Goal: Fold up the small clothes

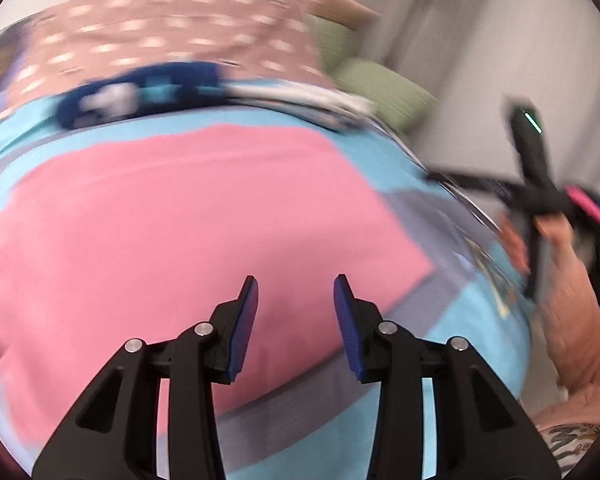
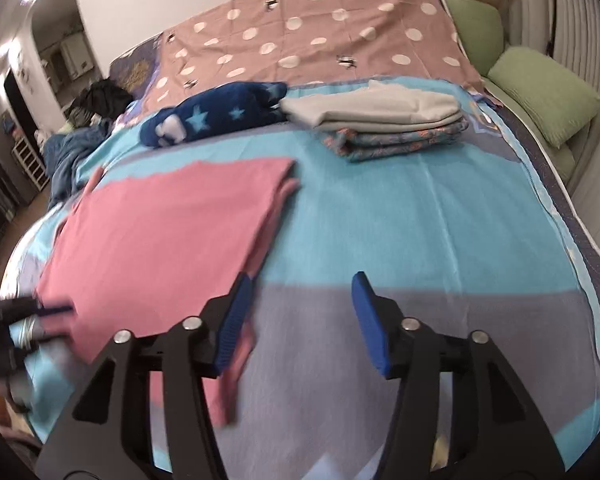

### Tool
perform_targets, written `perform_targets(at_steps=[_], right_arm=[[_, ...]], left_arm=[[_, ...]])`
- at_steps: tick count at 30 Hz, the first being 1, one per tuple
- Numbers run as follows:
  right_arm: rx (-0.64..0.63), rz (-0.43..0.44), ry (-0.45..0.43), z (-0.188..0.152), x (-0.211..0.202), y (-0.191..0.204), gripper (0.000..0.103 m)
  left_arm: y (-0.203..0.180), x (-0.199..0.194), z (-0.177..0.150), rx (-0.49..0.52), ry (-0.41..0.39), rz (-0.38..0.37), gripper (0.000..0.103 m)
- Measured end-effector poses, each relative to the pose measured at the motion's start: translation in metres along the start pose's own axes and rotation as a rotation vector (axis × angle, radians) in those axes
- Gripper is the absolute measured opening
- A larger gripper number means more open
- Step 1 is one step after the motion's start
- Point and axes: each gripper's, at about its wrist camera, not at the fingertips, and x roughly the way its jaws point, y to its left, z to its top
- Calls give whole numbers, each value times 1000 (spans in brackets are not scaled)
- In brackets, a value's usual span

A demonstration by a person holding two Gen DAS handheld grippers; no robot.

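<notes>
Flat pink cotton garment (image 2: 168, 232) lying left of right tool (image 2: 300, 316), directly under left tool (image 1: 296, 312); long axis running toward pillows; both tools spread, pinching nothing; left nearer

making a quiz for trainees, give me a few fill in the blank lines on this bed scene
1. The garment lying flat under the left gripper is ____ in colour.
2. On the navy fleece item the printed shapes are ____.
3. The folded stack has a ____ piece on top.
4. Both the left gripper and the right gripper hold ____.

Missing words: pink; stars; white; nothing
</notes>
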Motion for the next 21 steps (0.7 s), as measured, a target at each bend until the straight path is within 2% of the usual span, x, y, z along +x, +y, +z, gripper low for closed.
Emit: perform_targets(at_steps=[2, 4, 6, 8, 11, 15, 17, 21], right_arm=[[-38, 17, 7, -9, -8, 20, 60], [-131, 41, 13, -15, -10, 61, 62], [-241, 69, 16, -17, -9, 104, 66], [-357, 107, 17, -22, -8, 149, 69], [-538, 210, 17, -36, -2, 229, 72], [-678, 264, 45, -57, 11, 298, 72], [-719, 283, 79, -68, 19, 323, 72], [-733, 283, 119, -79, 21, 342, 73]], left_arm=[[29, -28, -10, -59, -45, 67, 40], [58, -61, -25, -118, -99, 141, 40], [82, -81, -27, -147, -129, 183, 40], [108, -101, -44, -174, -140, 204, 40], [129, -109, -63, -207, -113, 177, 40], [134, -105, -81, -207, -81, 139, 40], [136, -98, -81, -193, -71, 105, 40], [142, -77, -75, -171, -35, 35, 40]])
